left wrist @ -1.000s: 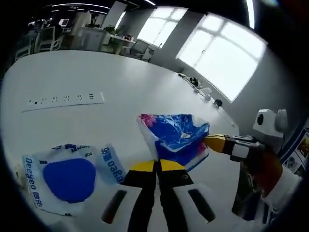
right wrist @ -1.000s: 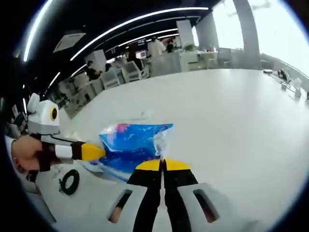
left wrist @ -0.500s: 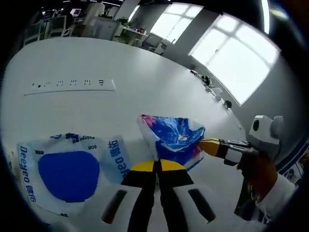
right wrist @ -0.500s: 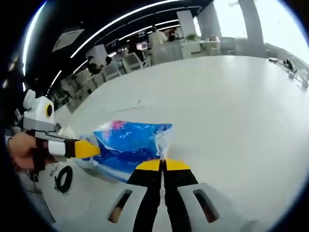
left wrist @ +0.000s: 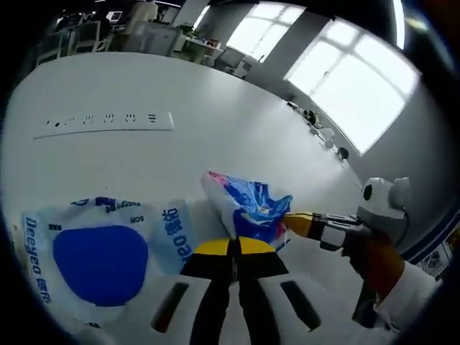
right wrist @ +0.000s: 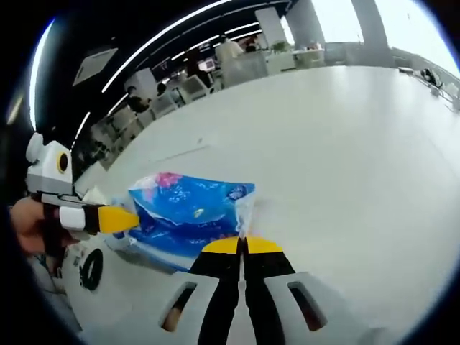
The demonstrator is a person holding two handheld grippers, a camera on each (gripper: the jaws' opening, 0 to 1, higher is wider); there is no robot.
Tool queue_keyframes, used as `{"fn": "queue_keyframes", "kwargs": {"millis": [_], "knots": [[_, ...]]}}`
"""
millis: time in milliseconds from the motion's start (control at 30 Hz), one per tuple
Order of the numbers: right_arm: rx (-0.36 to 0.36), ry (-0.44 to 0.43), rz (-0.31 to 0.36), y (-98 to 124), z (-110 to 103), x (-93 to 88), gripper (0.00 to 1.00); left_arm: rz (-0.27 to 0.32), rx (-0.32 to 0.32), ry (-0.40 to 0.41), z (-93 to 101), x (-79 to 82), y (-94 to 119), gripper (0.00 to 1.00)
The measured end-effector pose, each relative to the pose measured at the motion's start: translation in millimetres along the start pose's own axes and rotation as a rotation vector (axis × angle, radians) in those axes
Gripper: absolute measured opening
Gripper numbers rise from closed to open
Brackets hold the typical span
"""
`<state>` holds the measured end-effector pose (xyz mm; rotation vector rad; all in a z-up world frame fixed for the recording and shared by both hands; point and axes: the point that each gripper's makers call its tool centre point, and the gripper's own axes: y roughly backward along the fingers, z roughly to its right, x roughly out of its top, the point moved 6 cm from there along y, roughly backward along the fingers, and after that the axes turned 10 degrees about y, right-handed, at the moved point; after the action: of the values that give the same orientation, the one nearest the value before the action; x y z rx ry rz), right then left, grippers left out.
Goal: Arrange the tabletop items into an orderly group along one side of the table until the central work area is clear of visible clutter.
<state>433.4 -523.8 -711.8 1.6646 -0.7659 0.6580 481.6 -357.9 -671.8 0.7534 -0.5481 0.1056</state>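
We hold the soft, light blue packet (right wrist: 188, 215) above the white bench (right wrist: 345, 144), its crinkly film pinched at opposite ends between the clenched left claw (left wrist: 233, 244) and clenched right claw (right wrist: 242, 242), best gripped at those sealed edges.

Left gripper (left wrist: 233, 248) has its jaws pressed together on the near edge of the blue patterned packet (left wrist: 248, 208), lifted above the white table (left wrist: 180, 151). The right gripper (left wrist: 298, 221) comes in from the right, pinching the packet's far corner. A white-and-blue tissue pack (left wrist: 100, 251) lies lower left, a power strip (left wrist: 108, 122) farther back.
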Motion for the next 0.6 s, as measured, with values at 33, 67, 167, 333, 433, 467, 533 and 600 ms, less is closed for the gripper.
{"fn": "queue_keyframes", "kwargs": {"millis": [33, 67, 167, 333, 433, 467, 533, 600], "knots": [[-0.001, 0.000, -0.003, -1.0, 0.2, -0.9, 0.00, -0.001, 0.000, 0.001, -0.3, -0.2, 0.0, 0.00], [-0.001, -0.002, -0.004, -1.7, 0.4, -1.7, 0.00, -0.002, 0.000, 0.003, -0.2, -0.3, 0.3, 0.00], [-0.001, -0.002, -0.007, -5.2, 1.1, -2.8, 0.00, -0.003, 0.000, -0.004, -0.4, -0.4, -0.3, 0.00], [-0.002, -0.006, -0.006, -7.9, 3.1, -2.8, 0.00, 0.000, 0.000, -0.002, -0.9, 0.1, -0.8, 0.00], [0.000, -0.011, -0.002, -8.7, 2.8, -2.0, 0.00, -0.001, 0.004, -0.007, -2.1, 0.1, -1.1, 0.00], [0.001, -0.008, -0.002, -8.9, 2.7, -1.8, 0.00, 0.000, 0.003, -0.010, -2.2, 0.4, -1.4, 0.00], [0.004, -0.008, 0.001, -9.2, 2.4, -1.6, 0.00, 0.000, 0.002, -0.013, -2.0, 0.7, -1.1, 0.00], [0.006, -0.017, 0.004, -8.7, 2.4, -1.8, 0.00, 0.003, 0.002, -0.020, -2.2, 1.1, -0.7, 0.00]]}}
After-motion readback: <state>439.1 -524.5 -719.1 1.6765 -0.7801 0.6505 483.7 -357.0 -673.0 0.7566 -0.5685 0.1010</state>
